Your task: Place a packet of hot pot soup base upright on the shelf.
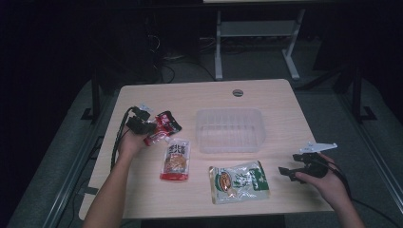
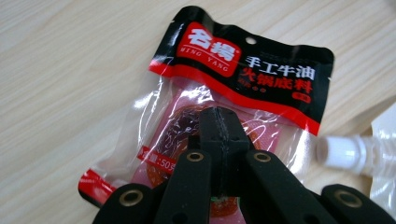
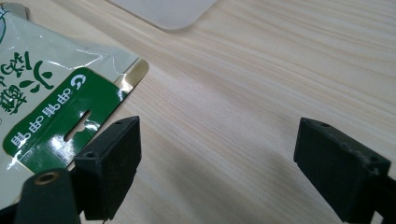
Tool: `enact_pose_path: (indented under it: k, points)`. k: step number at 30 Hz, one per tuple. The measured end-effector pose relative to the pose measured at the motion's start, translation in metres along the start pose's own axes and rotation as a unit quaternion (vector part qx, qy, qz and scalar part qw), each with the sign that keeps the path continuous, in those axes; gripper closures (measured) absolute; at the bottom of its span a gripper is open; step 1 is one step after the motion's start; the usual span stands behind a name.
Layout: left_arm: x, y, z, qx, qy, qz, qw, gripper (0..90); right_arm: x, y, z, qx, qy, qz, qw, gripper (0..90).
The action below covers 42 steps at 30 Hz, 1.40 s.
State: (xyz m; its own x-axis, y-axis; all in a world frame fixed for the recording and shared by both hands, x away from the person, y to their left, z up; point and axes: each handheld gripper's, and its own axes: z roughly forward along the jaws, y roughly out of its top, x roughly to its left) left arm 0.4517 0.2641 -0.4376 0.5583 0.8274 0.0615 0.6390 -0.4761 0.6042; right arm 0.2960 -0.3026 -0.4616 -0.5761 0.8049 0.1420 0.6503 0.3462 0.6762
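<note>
A black-and-red sauce packet with a clear window lies flat on the wooden table, left of centre. My left gripper is shut, its jaws pressed together with nothing between them, tips down over the packet's clear window. It sits at the packet's left side in the high view. My right gripper stands open with wide jaws over bare table, just right of a green-and-white packet. That gripper is near the table's right front.
A clear plastic container stands mid-table; its corner lies ahead of the right gripper. An orange-and-white pouch with a white spout cap lies just right of the sauce packet. The green packet lies near the front edge.
</note>
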Motion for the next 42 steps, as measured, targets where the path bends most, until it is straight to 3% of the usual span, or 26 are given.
enact_pose_path:
  k: [13,25,32,40,42]
  points:
    - [0.018,-0.036,-0.027,-0.002,-0.007,-0.036,0.9993,90.0,0.001,0.0,0.001,0.003,0.002,0.001,1.0,14.6]
    - [0.014,-0.062,-0.05,0.01,-0.011,-0.036,0.9992,90.0,0.001,0.0,0.0,0.006,0.003,0.0,1.0,14.5]
    - [0.007,-0.084,-0.067,0.01,-0.027,-0.036,0.9989,90.0,0.003,0.0,0.001,0.008,0.005,-0.002,1.0,14.5]
    - [-0.003,-0.108,-0.085,-0.002,-0.054,-0.055,0.997,90.0,0.003,0.0,0.001,0.008,0.005,-0.002,1.0,14.5]
    - [-0.007,-0.113,-0.089,-0.001,-0.055,-0.051,0.9972,90.0,0.003,0.0,0.001,0.008,0.006,-0.004,0.9999,14.5]
